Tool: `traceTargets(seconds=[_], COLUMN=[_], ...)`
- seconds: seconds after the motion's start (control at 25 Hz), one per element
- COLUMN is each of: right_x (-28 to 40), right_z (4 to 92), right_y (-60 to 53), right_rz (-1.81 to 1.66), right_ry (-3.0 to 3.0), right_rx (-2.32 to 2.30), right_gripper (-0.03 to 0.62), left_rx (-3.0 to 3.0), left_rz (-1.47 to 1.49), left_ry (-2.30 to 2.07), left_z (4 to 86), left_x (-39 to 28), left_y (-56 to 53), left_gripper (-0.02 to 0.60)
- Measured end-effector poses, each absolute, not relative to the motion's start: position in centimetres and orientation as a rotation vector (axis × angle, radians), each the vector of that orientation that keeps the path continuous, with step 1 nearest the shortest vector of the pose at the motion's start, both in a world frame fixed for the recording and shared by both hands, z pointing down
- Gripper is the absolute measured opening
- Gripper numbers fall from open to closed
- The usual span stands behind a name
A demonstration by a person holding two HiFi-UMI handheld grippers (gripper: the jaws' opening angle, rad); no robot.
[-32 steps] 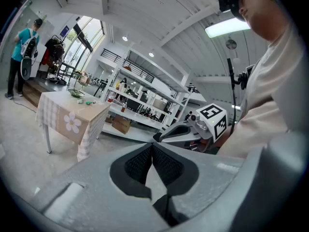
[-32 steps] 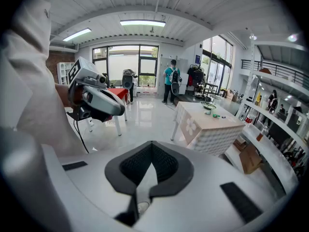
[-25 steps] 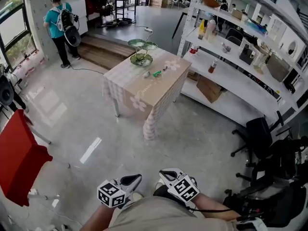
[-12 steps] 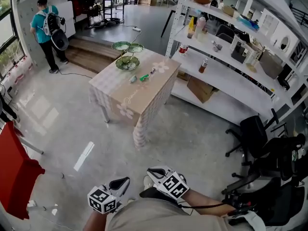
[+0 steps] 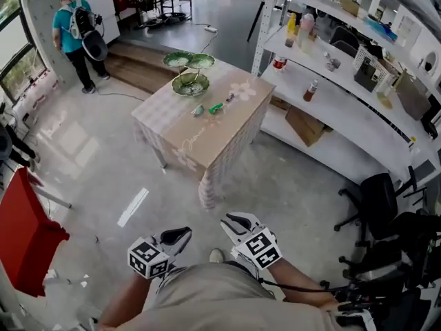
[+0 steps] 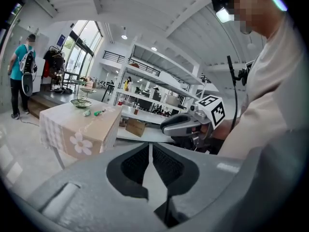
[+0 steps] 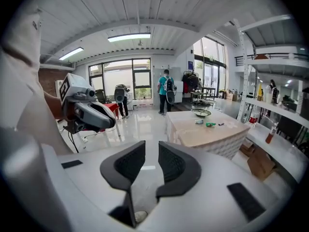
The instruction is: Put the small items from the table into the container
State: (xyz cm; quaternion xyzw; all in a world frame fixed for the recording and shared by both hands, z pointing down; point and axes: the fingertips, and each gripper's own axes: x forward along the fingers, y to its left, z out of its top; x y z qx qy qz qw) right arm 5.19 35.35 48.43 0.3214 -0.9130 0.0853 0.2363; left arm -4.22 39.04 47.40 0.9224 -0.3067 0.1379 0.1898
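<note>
Polished grey floor runs through a wide workshop hall, with the cloth-covered table (image 5: 207,133) standing alone in the middle of the head view. Long white shelving (image 5: 344,109) runs along the table's right side. A person with a backpack (image 5: 72,36) stands well beyond the table's far left corner, and a red chair (image 5: 27,233) sits well off to its near left.

At the table's far end stands the container (image 5: 191,85), a green stand of tiered dishes. Both grippers are held low at the wearer's body, well short of the table's near corner, so nothing is within reach yet.

The left gripper (image 6: 150,151) has its jaws pressed together with nothing between them. The right gripper (image 7: 151,146) has its jaws a little apart, with only bare floor showing through the gap.

The small items lie in a loose row on the cloth just in front of the container, toward the table's middle. They are a pale lump (image 5: 198,110), a green piece (image 5: 216,107) beside it, and a tiny dark piece (image 5: 229,98) nearest the shelving side. They are too small here to tell what they are.

All three look light and stiff, and none should strain a grip. Being so small, they may skid on the cloth or squirt out of the pads. The green piece seems elongated, so a pinch across its narrow middle looks safest. The dishes look breakable, which argues for releasing each item low over a bowl, not dropping it.
</note>
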Motion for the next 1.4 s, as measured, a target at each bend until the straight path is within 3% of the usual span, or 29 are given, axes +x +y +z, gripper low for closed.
traceTargets(seconds=[0.2,0.72,1.12,1.4], right_x=[8.1,10.0,5.5,2.5], right_z=[49.3,51.0,51.1,50.8], right_y=[32.2,23.3,13.6,8.2], right_rz=[0.255,0.368,0.45,0.485], right_ry=[-2.485,-2.378,-2.281,-2.215], right_rx=[0.92,1.103,1.235,1.316], right_gripper=[0.091,0.086,0.084,0.084], left_rx=[2.607,2.624,2.629,2.634], left_rz=[0.373,0.392,0.421,0.483], left_ry=[-0.861,-0.773,-0.707,-0.732], left_z=[46.6,47.9,48.5,50.7], left_x=[-1.2,-1.6,-6.7,-10.5], left_y=[34.1,21.1,5.7,-4.1], left_gripper=[0.011,0.011,0.015,0.075])
